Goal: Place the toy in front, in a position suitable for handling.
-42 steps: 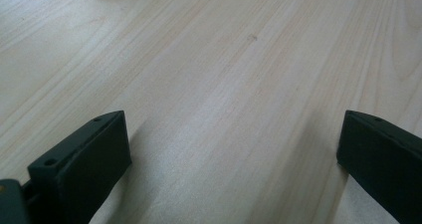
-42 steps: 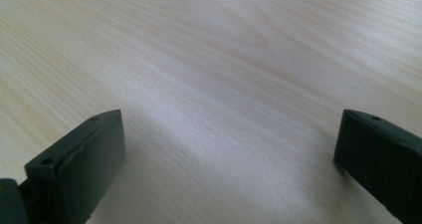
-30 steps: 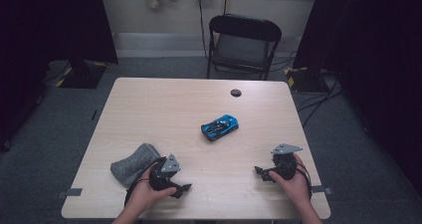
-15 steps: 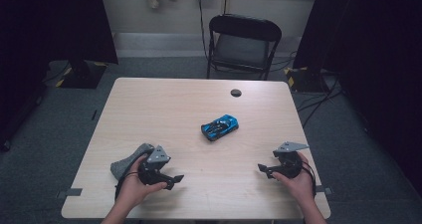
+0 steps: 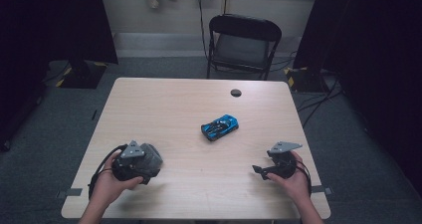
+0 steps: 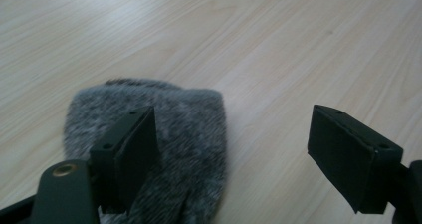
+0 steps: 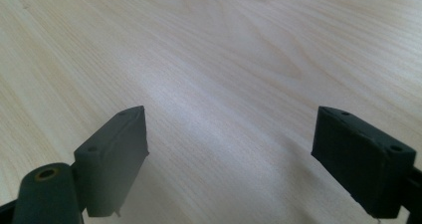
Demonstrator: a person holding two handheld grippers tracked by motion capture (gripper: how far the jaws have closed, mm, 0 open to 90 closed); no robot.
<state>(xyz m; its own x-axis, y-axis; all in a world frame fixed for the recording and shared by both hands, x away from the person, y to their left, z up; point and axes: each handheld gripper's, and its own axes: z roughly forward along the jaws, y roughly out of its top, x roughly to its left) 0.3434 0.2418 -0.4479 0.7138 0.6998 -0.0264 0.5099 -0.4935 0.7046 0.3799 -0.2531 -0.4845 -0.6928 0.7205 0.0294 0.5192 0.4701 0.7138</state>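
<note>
A grey fuzzy cloth (image 5: 152, 156) lies flat near the table's front left. My left gripper (image 5: 133, 164) hovers over its left part, open. In the left gripper view the cloth (image 6: 189, 134) lies on the wood under and behind the left jaw, and my left gripper (image 6: 231, 132) has nothing pressed between its pads. A small blue toy car (image 5: 219, 127) sits near the table's middle. My right gripper (image 5: 260, 170) rests at the front right, pointing left. Its jaws have just been closing a little, and my right gripper (image 7: 231, 129) is still open over bare wood.
The light wooden table (image 5: 189, 104) carries a small black round thing (image 5: 236, 92) near its far edge. A black folding chair (image 5: 243, 47) stands beyond the table. Dark curtains and cables flank the far floor.
My left hand has carried its gripper leftward and a little up, from beside the cloth to above it. The cloth, the car and the right hand have kept their places.
</note>
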